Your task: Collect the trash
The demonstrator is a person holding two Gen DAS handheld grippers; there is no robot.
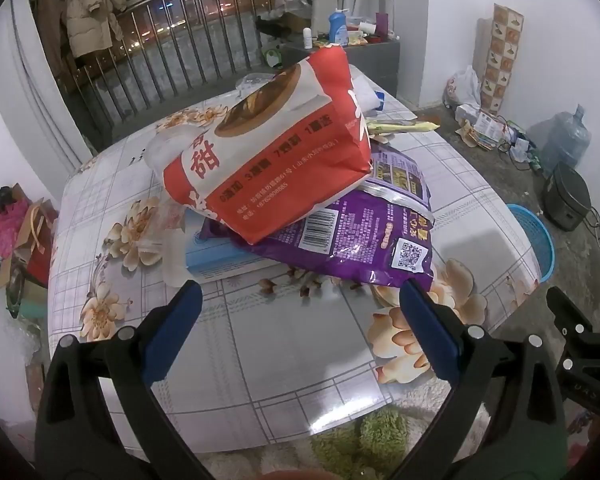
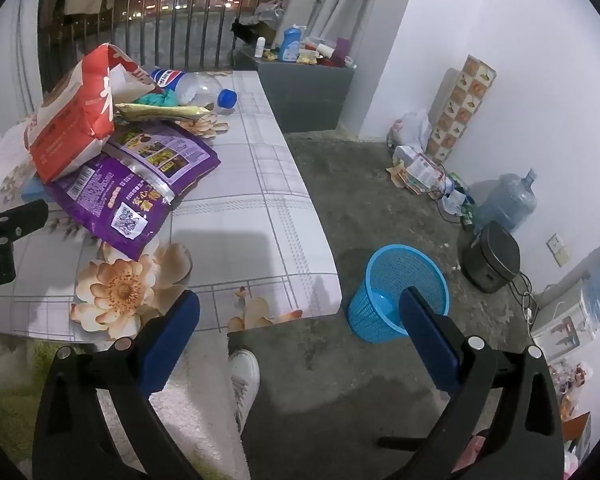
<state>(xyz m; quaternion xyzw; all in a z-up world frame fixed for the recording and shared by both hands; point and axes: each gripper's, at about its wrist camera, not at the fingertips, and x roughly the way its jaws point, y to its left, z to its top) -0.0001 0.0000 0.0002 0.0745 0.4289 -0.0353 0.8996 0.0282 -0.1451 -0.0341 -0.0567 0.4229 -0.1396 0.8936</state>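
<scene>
The trash sits heaped toward the far side of the table with the flower-printed grey check cloth [image 1: 260, 360]: a red and white paper bag with a printed bowl picture [image 1: 268, 152] leans on top of a crumpled purple foil snack pouch [image 1: 364, 236], which in turn overlaps a flat light-blue packet [image 1: 212, 256], so the topmost bag looks like the natural first pick. Behind the heap lie a yellow-green wrapper [image 2: 160, 112] and an empty clear plastic bottle with a blue cap [image 2: 196, 86]. The left gripper [image 1: 300, 304] hovers over bare cloth just short of the pouch, its blue-padded jaws spread wide and holding nothing. The right gripper [image 2: 300, 312] is likewise spread apart and empty, out past the table's near corner. The round blue mesh plastic wastebasket [image 2: 396, 288] stands on the concrete floor just beside that corner, its mouth unobstructed, with open floor around it; the person's white shoe [image 2: 244, 376] is near.
</scene>
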